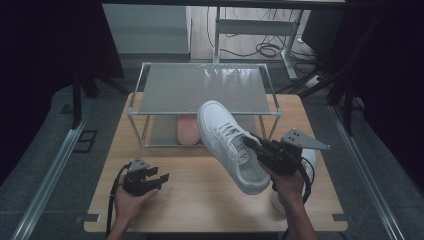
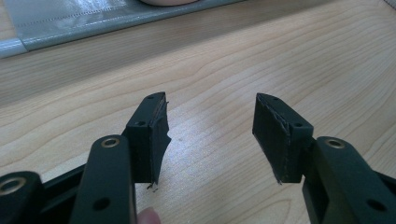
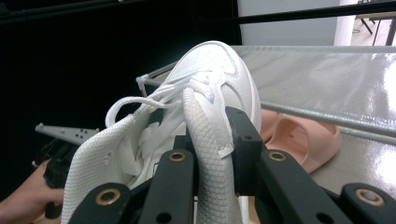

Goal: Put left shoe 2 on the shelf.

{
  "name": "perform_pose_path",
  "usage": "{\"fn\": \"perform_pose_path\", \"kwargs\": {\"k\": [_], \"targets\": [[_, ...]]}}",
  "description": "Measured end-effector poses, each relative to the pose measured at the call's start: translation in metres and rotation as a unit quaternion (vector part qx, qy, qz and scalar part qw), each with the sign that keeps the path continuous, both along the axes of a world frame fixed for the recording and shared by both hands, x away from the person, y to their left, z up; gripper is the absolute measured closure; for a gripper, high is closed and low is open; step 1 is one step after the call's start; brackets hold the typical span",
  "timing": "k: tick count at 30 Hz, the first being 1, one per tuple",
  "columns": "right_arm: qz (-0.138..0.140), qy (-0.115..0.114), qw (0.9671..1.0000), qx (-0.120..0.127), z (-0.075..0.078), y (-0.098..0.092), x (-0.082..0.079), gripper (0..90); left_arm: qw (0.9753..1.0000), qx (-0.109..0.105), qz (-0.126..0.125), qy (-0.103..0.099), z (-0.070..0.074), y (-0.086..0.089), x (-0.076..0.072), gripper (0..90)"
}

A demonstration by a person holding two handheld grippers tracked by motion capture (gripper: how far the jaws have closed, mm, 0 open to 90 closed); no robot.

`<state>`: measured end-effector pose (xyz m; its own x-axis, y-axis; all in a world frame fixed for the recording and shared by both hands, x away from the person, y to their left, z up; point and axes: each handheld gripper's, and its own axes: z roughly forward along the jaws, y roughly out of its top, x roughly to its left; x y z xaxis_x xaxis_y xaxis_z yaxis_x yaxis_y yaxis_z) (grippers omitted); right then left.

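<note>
While my right gripper (image 1: pixel 256 146) pinches the white shoe (image 1: pixel 227 142) by one thin side of its collar and holds it up in front of the rack (image 1: pixel 150 70), I think the shoe could slip out, because the grip is small and the toe hangs far out. My left gripper (image 1: pixel 159 180) rests low over the table (image 1: pixel 200 200), jaws spread and holding nothing. From above I see a second white shoe (image 1: pixel 310 160) behind my right hand; the right gripper view shows the pinch up close and a pink slipper (image 3: pixel 306 137) on the low shelf.

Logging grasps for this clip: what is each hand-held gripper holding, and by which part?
Right hand-held gripper clamps the white lace-up sneaker by its collar wall. Left hand-held gripper is open, holding nothing.
</note>
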<state>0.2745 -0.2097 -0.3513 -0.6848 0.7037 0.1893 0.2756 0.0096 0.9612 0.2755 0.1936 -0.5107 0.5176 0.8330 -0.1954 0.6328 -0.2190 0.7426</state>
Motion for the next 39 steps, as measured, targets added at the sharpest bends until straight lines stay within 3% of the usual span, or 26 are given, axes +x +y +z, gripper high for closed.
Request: {"fn": "perform_pose_path", "kwargs": {"k": [20,39], "targets": [[-0.023,-0.012,0.9996,0.013,0.024,0.010,0.035,81.4,1.0000,0.001,-0.003,0.002,-0.002,0.000,0.001,45.8],[-0.045,-0.006,0.9987,0.021,0.036,0.026,0.082,81.4,1.0000,-0.004,-0.001,0.001,-0.002,0.002,0.001,45.8]]}}
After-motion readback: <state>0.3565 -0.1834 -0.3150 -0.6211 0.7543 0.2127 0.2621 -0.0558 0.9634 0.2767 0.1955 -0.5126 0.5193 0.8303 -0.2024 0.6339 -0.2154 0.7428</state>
